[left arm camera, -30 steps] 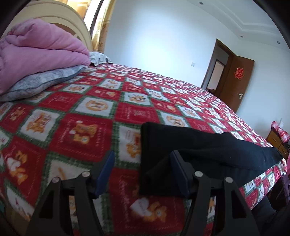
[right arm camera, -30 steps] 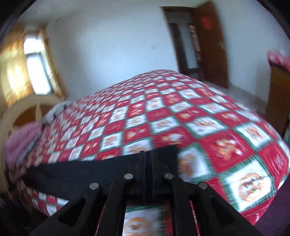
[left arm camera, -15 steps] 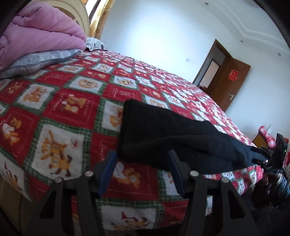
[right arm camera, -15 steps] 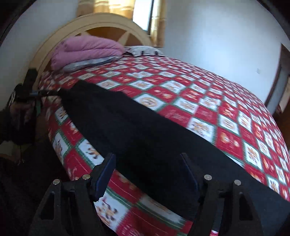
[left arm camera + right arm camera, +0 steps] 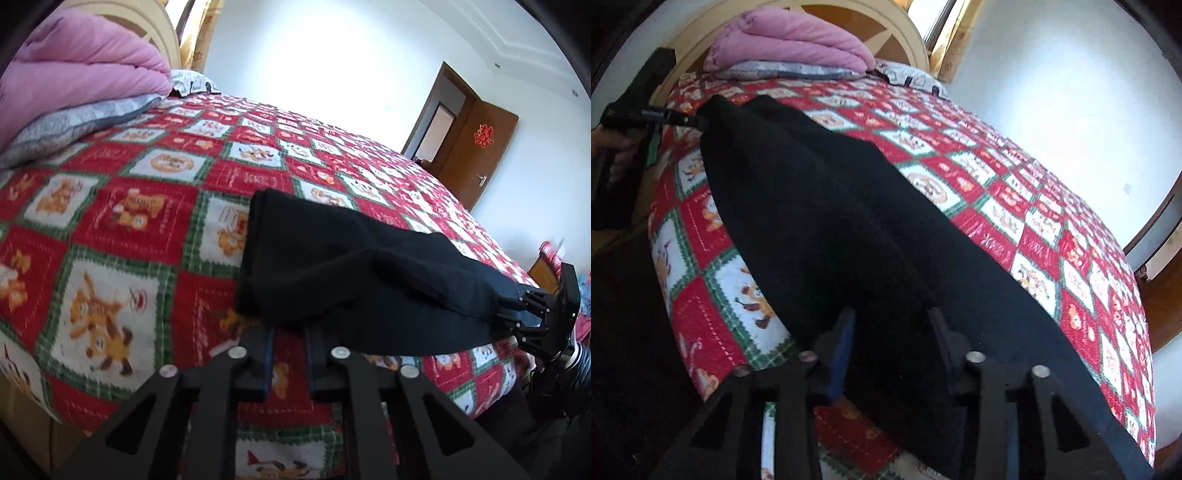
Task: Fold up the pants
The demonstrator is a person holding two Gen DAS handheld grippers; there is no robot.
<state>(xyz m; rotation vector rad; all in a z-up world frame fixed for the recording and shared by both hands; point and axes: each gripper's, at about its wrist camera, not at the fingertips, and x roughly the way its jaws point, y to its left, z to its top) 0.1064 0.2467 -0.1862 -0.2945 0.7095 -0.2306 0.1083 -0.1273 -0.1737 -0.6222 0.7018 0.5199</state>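
Observation:
Black pants [image 5: 354,273] lie stretched along the near edge of the bed, folded lengthwise. My left gripper [image 5: 290,345] is narrowed at the near corner of the waist end, its jaws nearly together; whether cloth is pinched is unclear. In the right wrist view the pants [image 5: 827,206] run away from me toward the headboard. My right gripper [image 5: 892,321] straddles the leg end, jaws part-closed with cloth between them. Each gripper shows in the other's view: the right [image 5: 517,310] at the leg end, the left [image 5: 694,120] at the waist end.
The bed has a red and green patterned blanket [image 5: 122,221]. A pink quilt [image 5: 74,74] and grey pillow [image 5: 77,122] sit at the wooden headboard [image 5: 871,40]. A brown door [image 5: 476,147] stands open beyond the bed. A wooden nightstand [image 5: 541,273] is at the right.
My left gripper has narrowed from wide open to nearly shut at the waist corner. My right gripper has closed in partway around the leg end and moved nearer the cloth.

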